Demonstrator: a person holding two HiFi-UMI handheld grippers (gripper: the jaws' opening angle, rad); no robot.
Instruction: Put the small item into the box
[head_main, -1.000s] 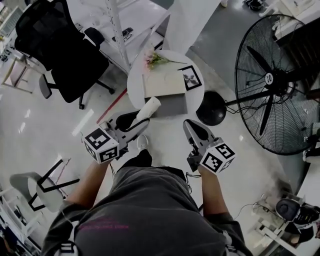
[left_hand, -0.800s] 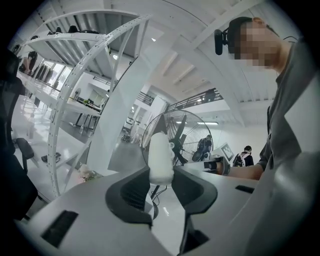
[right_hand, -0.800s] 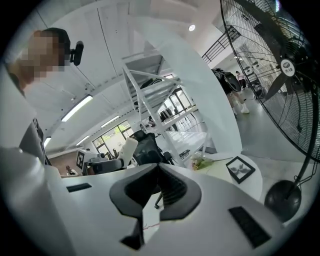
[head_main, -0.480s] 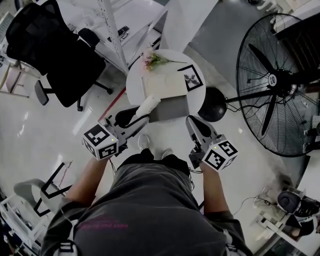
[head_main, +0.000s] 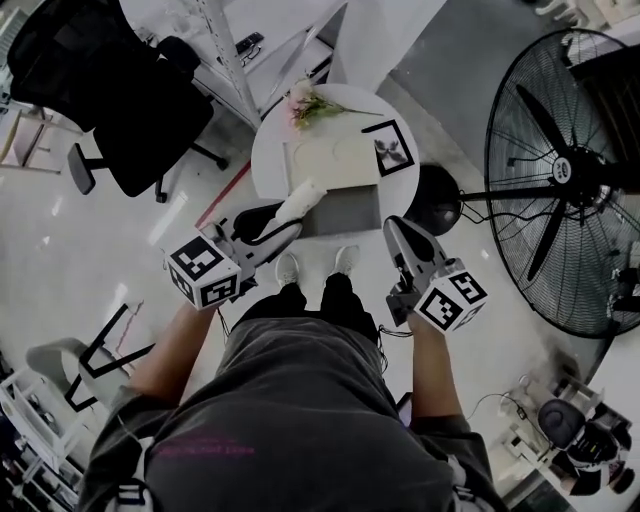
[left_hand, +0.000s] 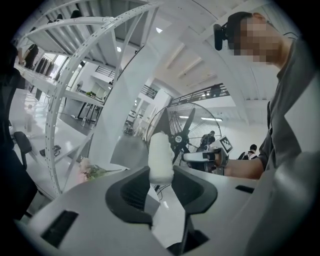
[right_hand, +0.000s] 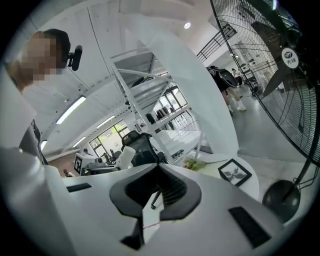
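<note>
The small item (head_main: 300, 204) is a white cylinder. My left gripper (head_main: 268, 228) is shut on its lower end, so it sticks up out of the jaws, as the left gripper view shows the item (left_hand: 161, 157). It hangs over the near edge of the round white table (head_main: 268, 160). On that table lies the box (head_main: 345, 215), flat, with a cream panel behind a grey one. My right gripper (head_main: 405, 240) is shut with nothing in it and hovers right of the box, off the table. Its jaw tips meet in the right gripper view (right_hand: 158, 166).
A black picture frame (head_main: 390, 147) and pink flowers (head_main: 308, 100) lie on the table's far side. A big black floor fan (head_main: 565, 175) with a round base (head_main: 436, 198) stands to the right. At the left are an office chair (head_main: 120, 110) and a white rack post (head_main: 225, 50).
The person has stepped closer to the table and both shoes now show below it. Both grippers stay much as they were; the left still holds the white item.
</note>
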